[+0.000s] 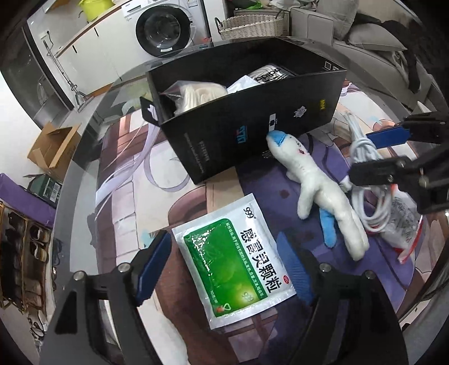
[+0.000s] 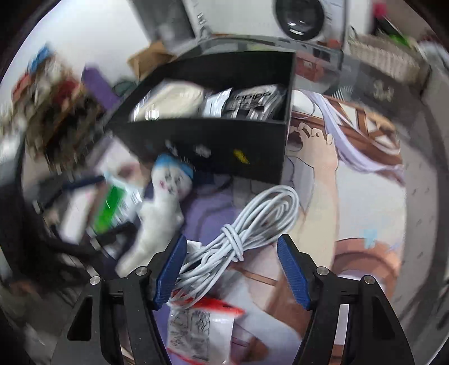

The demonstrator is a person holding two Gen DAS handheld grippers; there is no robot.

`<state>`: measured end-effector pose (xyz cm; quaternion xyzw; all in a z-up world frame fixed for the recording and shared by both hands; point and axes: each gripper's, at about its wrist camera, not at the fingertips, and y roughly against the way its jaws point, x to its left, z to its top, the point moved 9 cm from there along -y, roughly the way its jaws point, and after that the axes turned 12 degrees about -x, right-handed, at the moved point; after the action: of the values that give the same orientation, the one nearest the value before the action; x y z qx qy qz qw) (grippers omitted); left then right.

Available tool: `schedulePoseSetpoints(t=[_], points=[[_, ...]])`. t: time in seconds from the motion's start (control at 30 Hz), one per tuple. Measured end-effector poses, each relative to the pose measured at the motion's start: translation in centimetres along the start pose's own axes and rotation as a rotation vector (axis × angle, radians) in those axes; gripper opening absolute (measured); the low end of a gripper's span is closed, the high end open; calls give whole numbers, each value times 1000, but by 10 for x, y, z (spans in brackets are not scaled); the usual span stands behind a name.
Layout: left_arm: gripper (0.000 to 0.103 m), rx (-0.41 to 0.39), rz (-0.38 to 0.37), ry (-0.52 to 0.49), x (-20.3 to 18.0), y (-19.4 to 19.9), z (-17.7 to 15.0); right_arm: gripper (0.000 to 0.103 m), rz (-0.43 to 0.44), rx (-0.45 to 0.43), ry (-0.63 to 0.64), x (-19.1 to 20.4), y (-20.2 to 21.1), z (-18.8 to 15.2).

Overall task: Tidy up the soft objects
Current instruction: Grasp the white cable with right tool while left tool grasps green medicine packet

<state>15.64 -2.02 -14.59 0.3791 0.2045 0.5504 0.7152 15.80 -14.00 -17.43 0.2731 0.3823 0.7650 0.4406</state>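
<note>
A green-and-white sachet (image 1: 233,261) lies flat on the printed mat, between the blue pads of my left gripper (image 1: 224,266). The jaws are open and neither pad presses on it. A white plush toy (image 1: 322,191) with blue head and limb lies to its right, its head against the black box (image 1: 252,126). The box holds several bagged soft items. My right gripper (image 2: 233,269) stands open over a coiled white cable (image 2: 252,224) and a clear bag with a red strip (image 2: 202,323). The plush toy (image 2: 165,202) sits to its left, in front of the black box (image 2: 210,140).
The round glass table's rim (image 1: 84,174) curves along the left. On the floor beyond are a cardboard box (image 1: 53,148) and a shoe rack (image 1: 25,252). A washing machine (image 1: 165,31), a wicker basket (image 1: 252,25) and a sofa (image 1: 373,39) stand behind the table.
</note>
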Motion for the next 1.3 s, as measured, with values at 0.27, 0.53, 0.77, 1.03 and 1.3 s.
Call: schedulePoseSetpoints(t=[0.27,0.53,0.77,1.03,1.3], points=[[68,2,-101,22,-11,-4,1,66,-24,54,154,-1,3,-8],[86,-19,-59,-7,-4,5,11,66,-20,36,116,6,-4,-1],[89,71,-56,79,15,-7,-10,66,-39,39,154,14,-7,-5],[49,11,-171,19,-8,-9,2,66,-39,37,156,13,-8,-8],[79,52,-75,-7,-3,-12,5,66,-41,40,159,12,-7,-8]])
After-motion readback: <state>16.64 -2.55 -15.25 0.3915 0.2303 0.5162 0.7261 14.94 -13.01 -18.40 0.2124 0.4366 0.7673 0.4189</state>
